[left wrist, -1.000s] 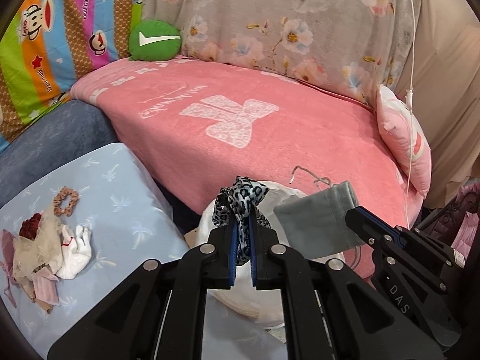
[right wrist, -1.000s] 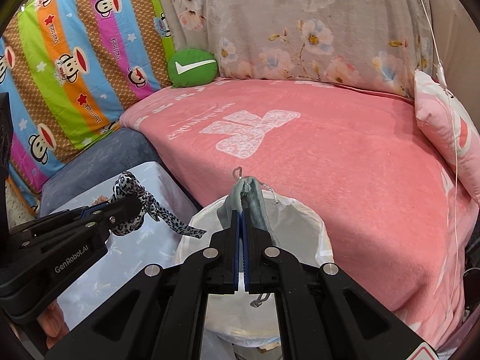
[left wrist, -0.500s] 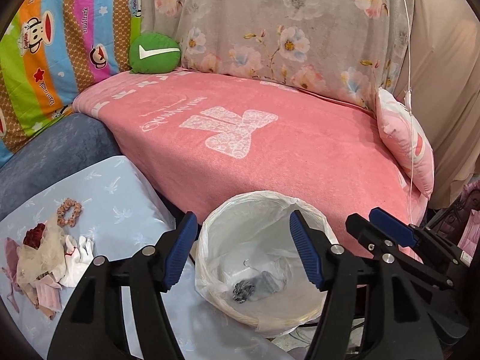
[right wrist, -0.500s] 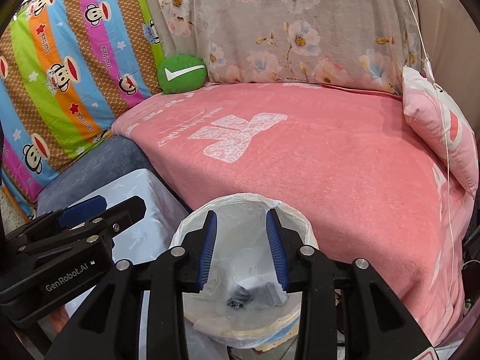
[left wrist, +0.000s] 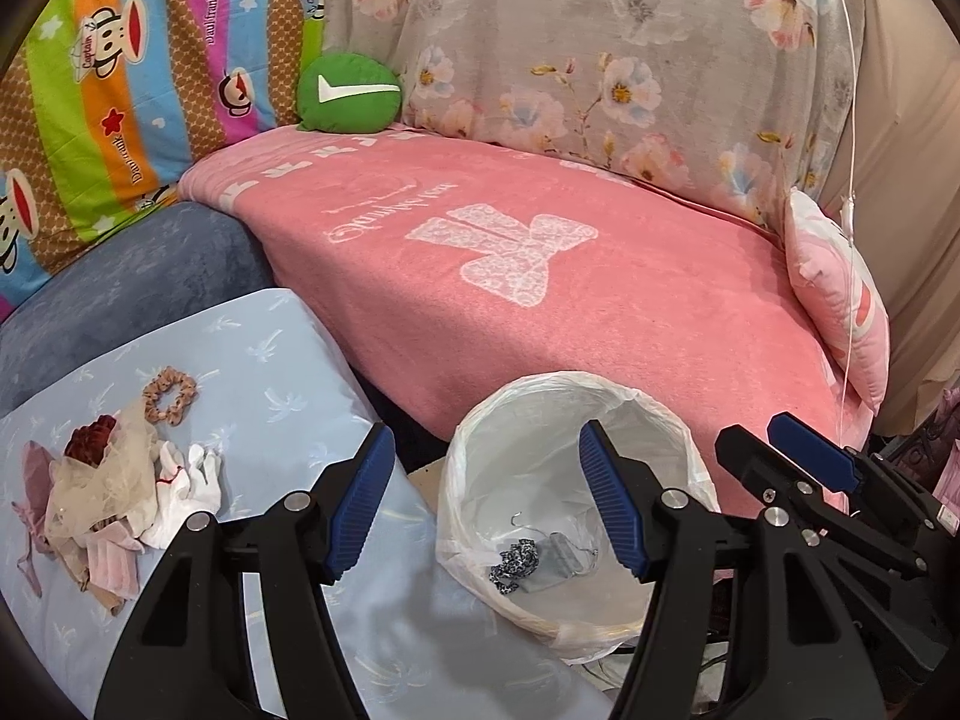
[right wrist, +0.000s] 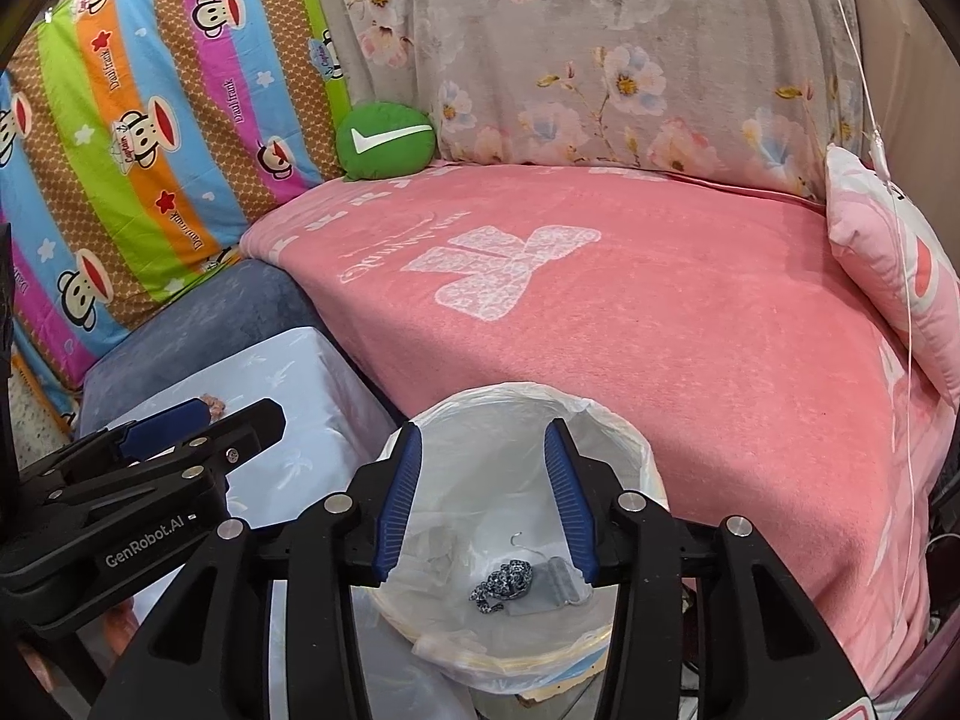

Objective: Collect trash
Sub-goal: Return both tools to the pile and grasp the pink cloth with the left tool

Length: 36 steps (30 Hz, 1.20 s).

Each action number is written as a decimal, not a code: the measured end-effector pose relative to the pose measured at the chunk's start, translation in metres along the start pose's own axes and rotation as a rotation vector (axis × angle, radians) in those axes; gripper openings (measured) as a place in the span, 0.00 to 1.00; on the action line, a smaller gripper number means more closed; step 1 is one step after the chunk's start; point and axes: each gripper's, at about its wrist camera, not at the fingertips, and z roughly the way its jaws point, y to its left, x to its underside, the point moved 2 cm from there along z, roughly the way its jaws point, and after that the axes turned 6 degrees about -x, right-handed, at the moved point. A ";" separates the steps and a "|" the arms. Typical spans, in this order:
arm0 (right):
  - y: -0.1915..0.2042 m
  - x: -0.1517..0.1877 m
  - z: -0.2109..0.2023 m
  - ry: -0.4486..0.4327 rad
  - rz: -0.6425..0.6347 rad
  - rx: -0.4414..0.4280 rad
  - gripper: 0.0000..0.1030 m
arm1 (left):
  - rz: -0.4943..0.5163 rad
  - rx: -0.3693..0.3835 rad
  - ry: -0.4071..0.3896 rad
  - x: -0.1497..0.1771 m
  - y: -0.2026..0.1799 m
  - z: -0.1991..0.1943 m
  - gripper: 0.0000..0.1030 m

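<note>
A white-lined trash bin (left wrist: 480, 456) stands between the pale blue table and the pink bed; it also shows in the right wrist view (right wrist: 606, 414). Inside lie a leopard-print band (left wrist: 513, 561) (right wrist: 504, 579) and a grey pouch (left wrist: 558, 555) (right wrist: 555, 579). My left gripper (left wrist: 489, 507) is open and empty above the bin's near rim. My right gripper (right wrist: 483, 510) is open and empty over the bin. A heap of cloth scraps, a white glove and a dark red scrunchie (left wrist: 108, 492) lies on the table at the left, with a beige scrunchie (left wrist: 170, 393) beside it.
The pale blue table (left wrist: 282, 372) is at the left. The pink bed (left wrist: 540, 300) lies behind the bin, with a green cushion (left wrist: 350, 93) and a pink pillow (left wrist: 840, 300). A thin white cord (left wrist: 849, 120) hangs at the right.
Both grippers opened. The leopard-print band left my left gripper and the grey pouch left my right gripper; both now lie in the bin.
</note>
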 end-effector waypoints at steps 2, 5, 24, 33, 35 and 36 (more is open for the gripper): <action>0.006 0.001 0.001 0.004 -0.010 -0.007 0.46 | -0.009 -0.007 0.002 0.002 0.006 -0.001 0.60; 0.016 0.003 0.005 0.014 -0.024 -0.020 0.47 | -0.026 -0.025 0.007 0.005 0.017 -0.001 0.61; 0.110 0.015 0.034 0.067 -0.132 -0.127 0.54 | -0.212 -0.225 0.025 0.032 0.135 -0.016 0.82; 0.185 0.027 0.064 0.124 -0.181 -0.225 0.55 | -0.328 -0.349 0.042 0.051 0.220 -0.024 0.82; 0.202 0.029 0.072 0.140 -0.189 -0.248 0.55 | -0.345 -0.376 0.044 0.055 0.236 -0.027 0.82; 0.210 0.031 0.076 0.148 -0.192 -0.258 0.55 | -0.352 -0.389 0.045 0.056 0.244 -0.027 0.82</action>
